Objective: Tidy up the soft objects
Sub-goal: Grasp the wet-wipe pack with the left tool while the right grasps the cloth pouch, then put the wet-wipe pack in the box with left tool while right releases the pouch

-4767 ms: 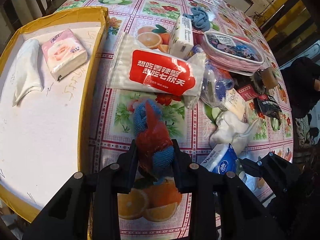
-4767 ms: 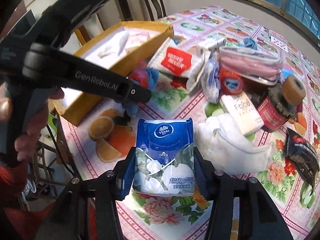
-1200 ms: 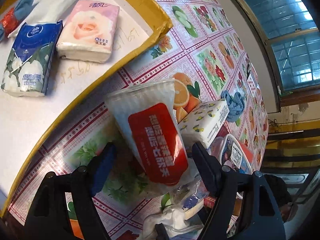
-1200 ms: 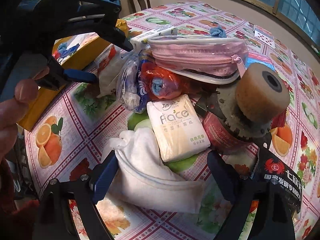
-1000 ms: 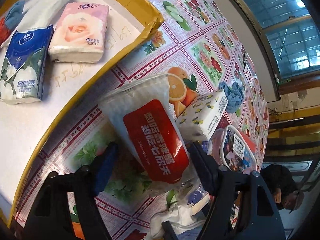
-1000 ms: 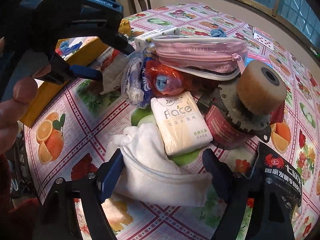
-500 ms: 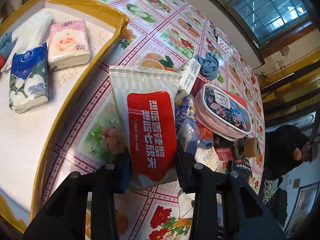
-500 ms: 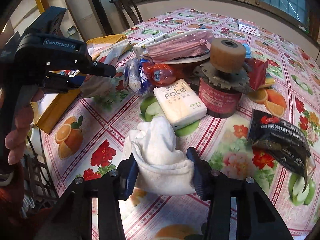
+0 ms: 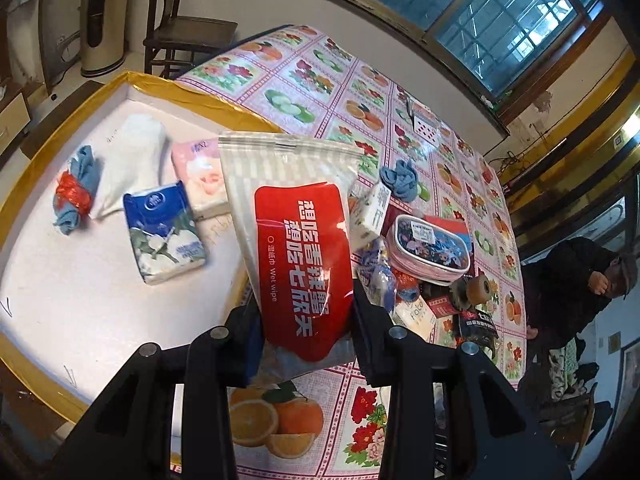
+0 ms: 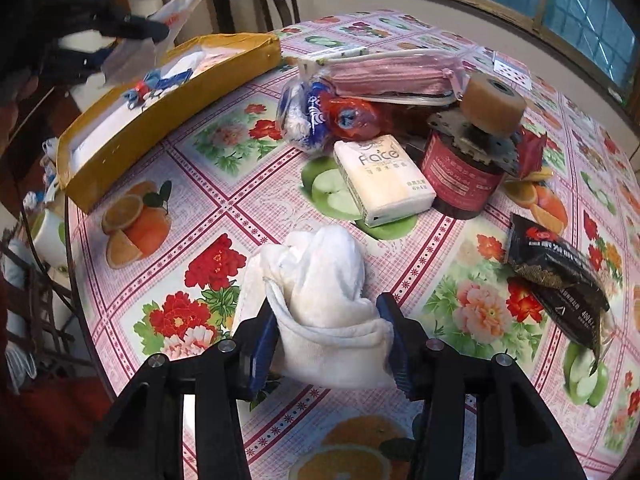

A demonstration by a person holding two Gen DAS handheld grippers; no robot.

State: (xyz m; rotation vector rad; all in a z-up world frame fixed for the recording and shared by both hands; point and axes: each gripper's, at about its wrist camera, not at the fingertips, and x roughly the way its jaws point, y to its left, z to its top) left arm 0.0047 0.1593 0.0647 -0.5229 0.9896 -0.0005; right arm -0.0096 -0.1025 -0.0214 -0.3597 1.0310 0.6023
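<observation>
My left gripper is shut on a red-and-white wet wipe pack, held up above the table near the yellow-rimmed tray. Inside that tray lie a blue tissue pack, a pink tissue pack, a white cloth and a blue-red rolled cloth. In the right wrist view my right gripper is shut on a white towel, lifted slightly over the floral tablecloth. A white "Face" tissue pack lies just beyond it. The left gripper with its pack shows at the upper left.
A cluttered pile holds a pink zip pouch, a bagged bundle, a red jar with a brown roll on top, a black snack packet and a blue cloth. A person sits at the far right. Chairs stand behind the table.
The left gripper has lifted the wet wipe pack off the table and swung toward the tray. The right gripper has shut on the white towel and raised it.
</observation>
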